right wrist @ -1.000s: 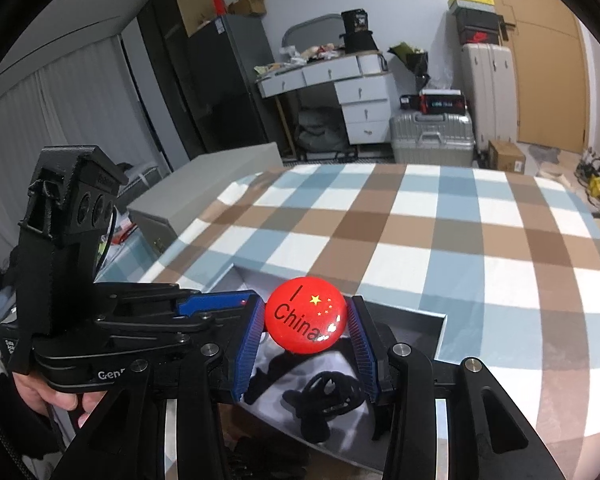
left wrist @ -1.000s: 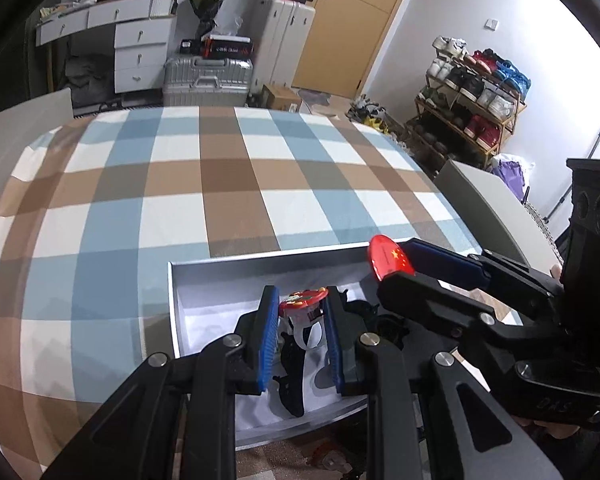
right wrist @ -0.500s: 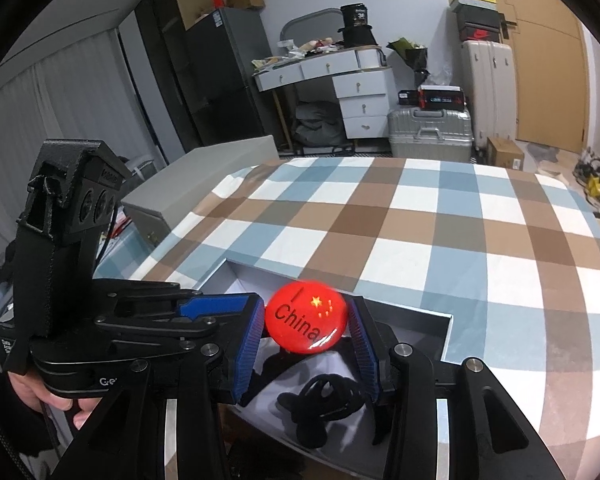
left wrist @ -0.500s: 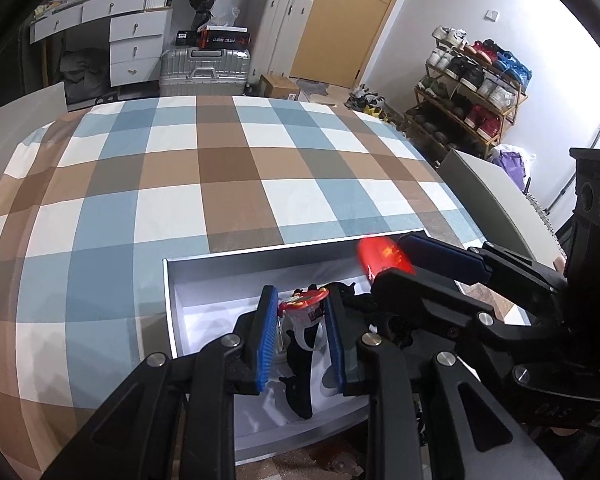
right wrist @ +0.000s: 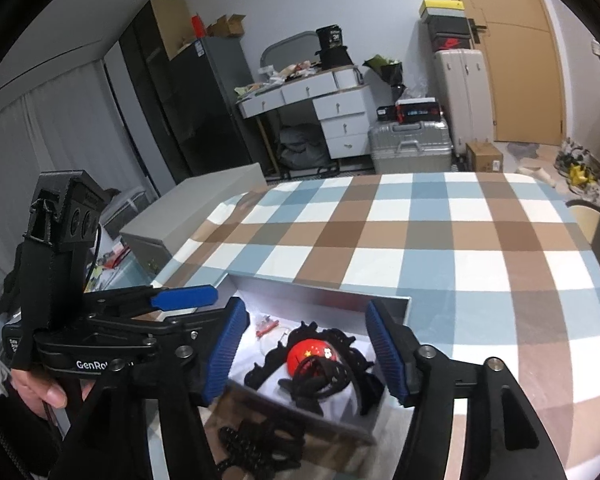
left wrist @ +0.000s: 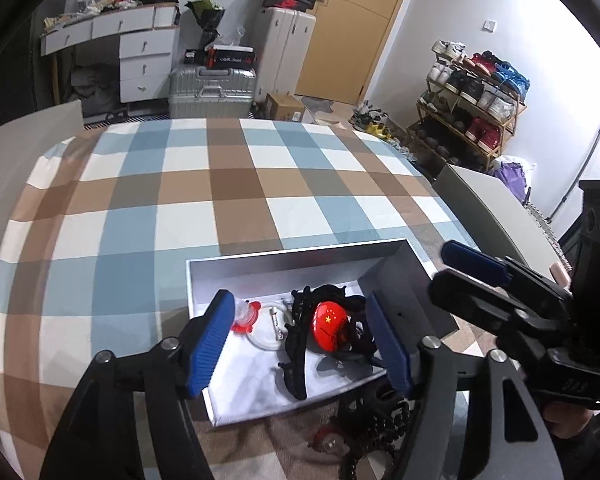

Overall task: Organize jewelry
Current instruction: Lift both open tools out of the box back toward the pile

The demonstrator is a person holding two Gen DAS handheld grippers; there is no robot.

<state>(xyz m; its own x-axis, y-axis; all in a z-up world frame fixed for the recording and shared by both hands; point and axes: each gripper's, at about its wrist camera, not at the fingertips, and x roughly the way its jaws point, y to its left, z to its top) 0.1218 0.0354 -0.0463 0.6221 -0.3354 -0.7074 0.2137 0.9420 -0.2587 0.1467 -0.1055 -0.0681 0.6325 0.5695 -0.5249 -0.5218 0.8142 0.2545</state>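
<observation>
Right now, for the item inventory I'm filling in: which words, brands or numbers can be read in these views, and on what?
"GenRo", cut off: white print on the black left gripper.
Yellow stars, no legible words: round red badge in the grey open box.
A red logo, no words: black shoebox on the white suitcase.
Too blurred: embossed marks on the black right gripper; label on the black case atop the silver suitcase.

My red round badge (left wrist: 330,327) with yellow stars lies face up in the grey open box (left wrist: 276,266), resting on black hair clips (left wrist: 296,354) beside a clear ring (left wrist: 265,330).
</observation>
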